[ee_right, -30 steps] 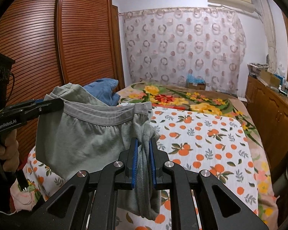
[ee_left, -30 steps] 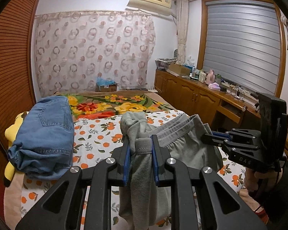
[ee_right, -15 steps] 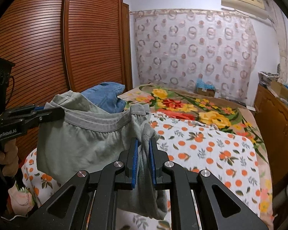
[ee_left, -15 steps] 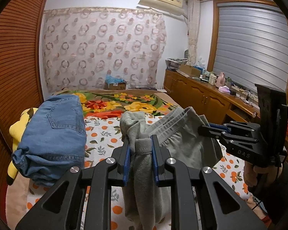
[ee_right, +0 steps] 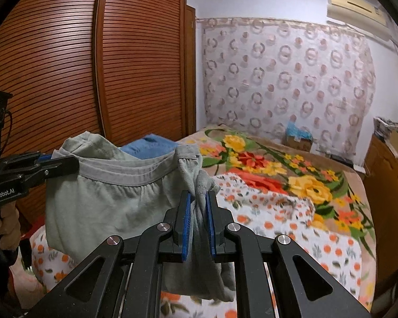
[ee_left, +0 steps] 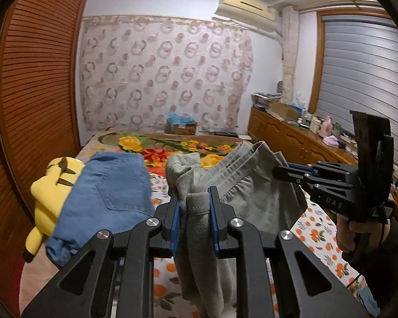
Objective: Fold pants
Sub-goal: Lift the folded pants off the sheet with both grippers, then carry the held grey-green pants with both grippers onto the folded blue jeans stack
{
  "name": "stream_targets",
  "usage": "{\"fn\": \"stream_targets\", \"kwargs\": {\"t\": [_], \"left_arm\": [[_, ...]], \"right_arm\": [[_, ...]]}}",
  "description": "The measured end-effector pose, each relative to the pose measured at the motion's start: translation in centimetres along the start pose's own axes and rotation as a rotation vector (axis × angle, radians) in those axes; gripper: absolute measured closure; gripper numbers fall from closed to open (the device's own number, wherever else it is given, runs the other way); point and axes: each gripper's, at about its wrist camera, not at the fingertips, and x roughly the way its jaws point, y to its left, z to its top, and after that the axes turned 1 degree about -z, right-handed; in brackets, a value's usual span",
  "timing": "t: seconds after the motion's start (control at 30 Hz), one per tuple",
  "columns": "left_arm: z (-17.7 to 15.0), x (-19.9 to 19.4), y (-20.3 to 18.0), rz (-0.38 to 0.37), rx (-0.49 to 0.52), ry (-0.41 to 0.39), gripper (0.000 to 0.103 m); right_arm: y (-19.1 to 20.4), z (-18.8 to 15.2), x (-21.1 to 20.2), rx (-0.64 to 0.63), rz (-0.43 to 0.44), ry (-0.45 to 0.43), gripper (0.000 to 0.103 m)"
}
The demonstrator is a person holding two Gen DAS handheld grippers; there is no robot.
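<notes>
Grey-green pants [ee_left: 254,198] hang in the air above the bed, held by the waistband at both ends. My left gripper [ee_left: 194,198] is shut on one bunched end of the waistband. My right gripper [ee_right: 198,201] is shut on the other end; it shows at the right in the left wrist view [ee_left: 281,171]. The pants [ee_right: 106,204] sag between the two grippers, and the left gripper [ee_right: 66,164] shows at the left of the right wrist view. The legs drop out of sight below.
A bed with an orange-print sheet [ee_right: 299,228] and a floral blanket [ee_right: 265,159] lies below. Folded blue jeans [ee_left: 108,198] and a yellow plush toy [ee_left: 50,193] lie at its left side. A slatted wooden wardrobe [ee_right: 106,66] stands left; a wooden cabinet [ee_left: 291,143] runs along the right.
Both grippers have risen with the pants still held between them; the bed sits lower in both views. Both grips are unchanged.
</notes>
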Motion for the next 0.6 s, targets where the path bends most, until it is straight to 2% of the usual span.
{"fn": "stream_targets", "kwargs": {"t": [0.3,0.6], "left_arm": [[1.6,1.5,3.6,0.086,-0.027,-0.010,0.083],[1.5,2.7,8.0,0.167,-0.100,-0.002,0.083]], "right_arm": [[-0.5,3.4,5.3,-0.069,0.038,-0.006,0.092],[-0.6,5.5,10.9,-0.147,0.088,-0.005,0.092]]}}
